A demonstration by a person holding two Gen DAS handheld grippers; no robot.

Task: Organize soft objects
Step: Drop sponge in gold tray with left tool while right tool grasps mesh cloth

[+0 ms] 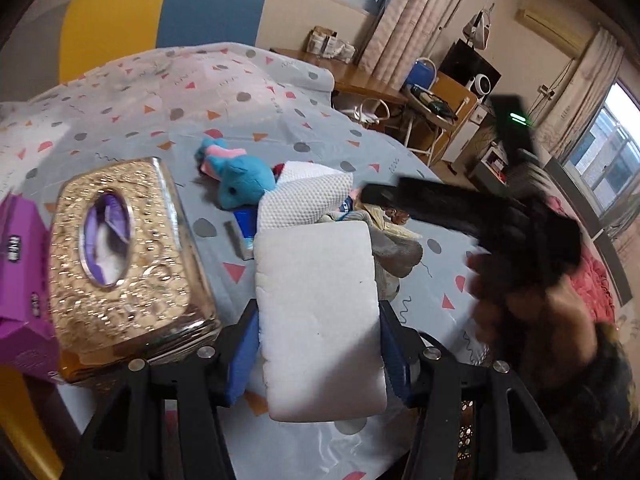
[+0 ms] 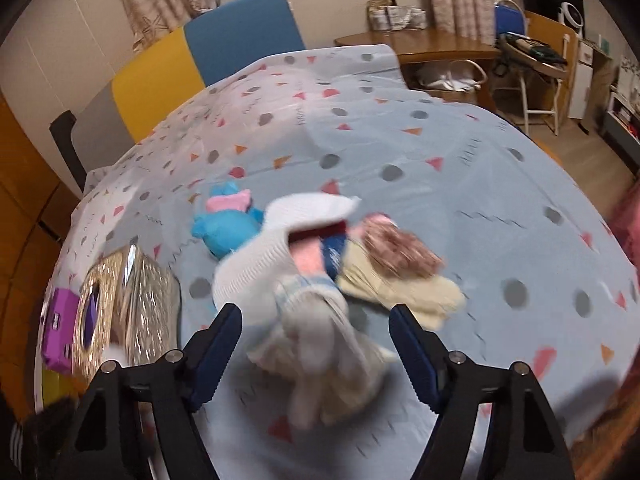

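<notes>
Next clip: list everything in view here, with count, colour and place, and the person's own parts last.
white sponge block: one, white, clamped in left gripper
gold tissue box: one, gold, table's left side
purple pack: one, purple, beside the tissue box
blue plush toy: one, blue and pink, mid-table
white mesh cloth: one, white, on the pile
soft pile: mixed colours, mid-table
tablecloth: grey, patterned
left gripper: black, blue pads
right gripper: open, above the pile

Place: a lived-in room of a home.
Bench cover: patterned plastic tablecloth (image 2: pixel 460 184) with dots and triangles.
Seating: blue and yellow chair backs (image 1: pixel 160 12).
Windows: curtains (image 1: pixel 404 24) hanging beside them.
Furniture: wooden side desk (image 2: pixel 432 46), cluttered.
Household goods: gold tissue box (image 1: pixel 120 256), small fan (image 1: pixel 482 84).
</notes>
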